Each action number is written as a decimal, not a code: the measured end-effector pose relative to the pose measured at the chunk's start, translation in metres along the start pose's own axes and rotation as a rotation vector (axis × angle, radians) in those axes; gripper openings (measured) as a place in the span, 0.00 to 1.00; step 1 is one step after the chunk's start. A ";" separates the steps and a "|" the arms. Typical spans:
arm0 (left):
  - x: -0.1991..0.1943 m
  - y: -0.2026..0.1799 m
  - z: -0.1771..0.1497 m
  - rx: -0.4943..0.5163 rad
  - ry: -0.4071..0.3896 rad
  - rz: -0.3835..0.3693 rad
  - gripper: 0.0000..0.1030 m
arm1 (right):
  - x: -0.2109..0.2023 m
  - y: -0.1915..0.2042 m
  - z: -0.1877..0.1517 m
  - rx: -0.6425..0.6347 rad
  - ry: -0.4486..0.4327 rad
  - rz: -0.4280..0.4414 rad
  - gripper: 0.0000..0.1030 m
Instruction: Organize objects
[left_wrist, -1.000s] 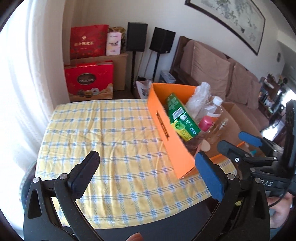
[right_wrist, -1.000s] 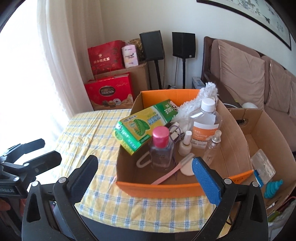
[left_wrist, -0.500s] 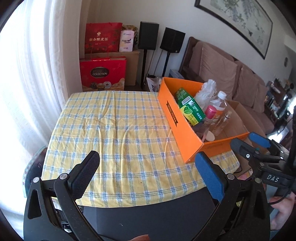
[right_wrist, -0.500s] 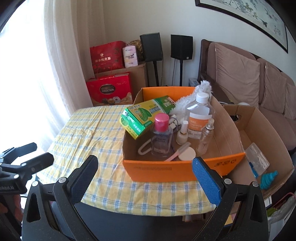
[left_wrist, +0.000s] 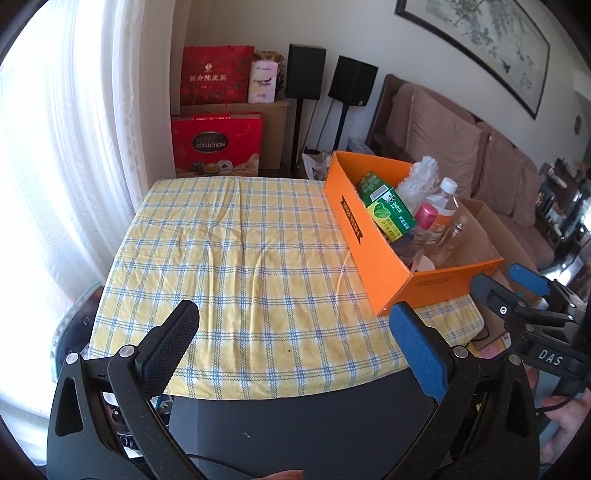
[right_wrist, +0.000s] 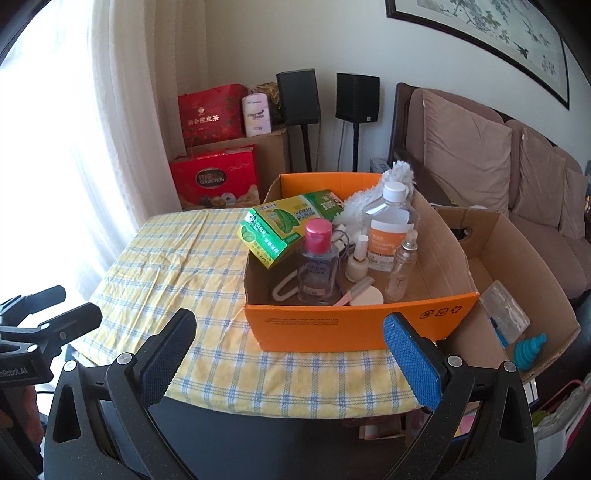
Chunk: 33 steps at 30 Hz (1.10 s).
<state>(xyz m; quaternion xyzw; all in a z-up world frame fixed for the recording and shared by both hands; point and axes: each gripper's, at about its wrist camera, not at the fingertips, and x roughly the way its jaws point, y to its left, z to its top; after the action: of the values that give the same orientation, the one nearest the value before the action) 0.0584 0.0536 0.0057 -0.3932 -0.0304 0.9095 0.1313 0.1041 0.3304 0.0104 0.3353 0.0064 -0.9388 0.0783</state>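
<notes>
An orange cardboard box (right_wrist: 354, 326) stands on the right side of a table with a yellow checked cloth (right_wrist: 177, 258). In it are a green carton (right_wrist: 280, 225), a pink-capped bottle (right_wrist: 317, 258), a large clear bottle with a white cap (right_wrist: 389, 229), a small spray bottle (right_wrist: 402, 266), a nail polish bottle (right_wrist: 358, 258) and a white fluffy duster (right_wrist: 373, 195). My right gripper (right_wrist: 288, 347) is open and empty, in front of the box. My left gripper (left_wrist: 295, 339) is open and empty over the table's near edge. The box also shows in the left wrist view (left_wrist: 365, 240).
A brown cardboard box (right_wrist: 517, 280) with a teal funnel (right_wrist: 528, 349) sits right of the orange box. A brown sofa (right_wrist: 498, 162) stands behind. Red gift bags (left_wrist: 218, 110) and two black speakers (left_wrist: 328, 77) are by the far wall. White curtains (left_wrist: 74, 147) hang on the left.
Both grippers have pulled back and up from the table, so more of the cloth and the near edge shows. Both stay open and empty.
</notes>
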 end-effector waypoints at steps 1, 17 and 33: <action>0.000 0.001 0.000 -0.004 0.000 0.000 1.00 | 0.000 0.001 0.000 -0.001 0.000 -0.001 0.99; -0.005 0.007 0.003 -0.025 -0.036 0.034 1.00 | -0.003 0.004 -0.001 0.005 -0.002 0.004 0.99; 0.000 0.006 0.001 -0.012 -0.035 0.068 1.00 | -0.002 0.006 0.000 0.006 -0.006 -0.014 0.99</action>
<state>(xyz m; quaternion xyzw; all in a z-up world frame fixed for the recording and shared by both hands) 0.0571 0.0480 0.0056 -0.3788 -0.0247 0.9200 0.0975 0.1070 0.3253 0.0120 0.3325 0.0056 -0.9404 0.0706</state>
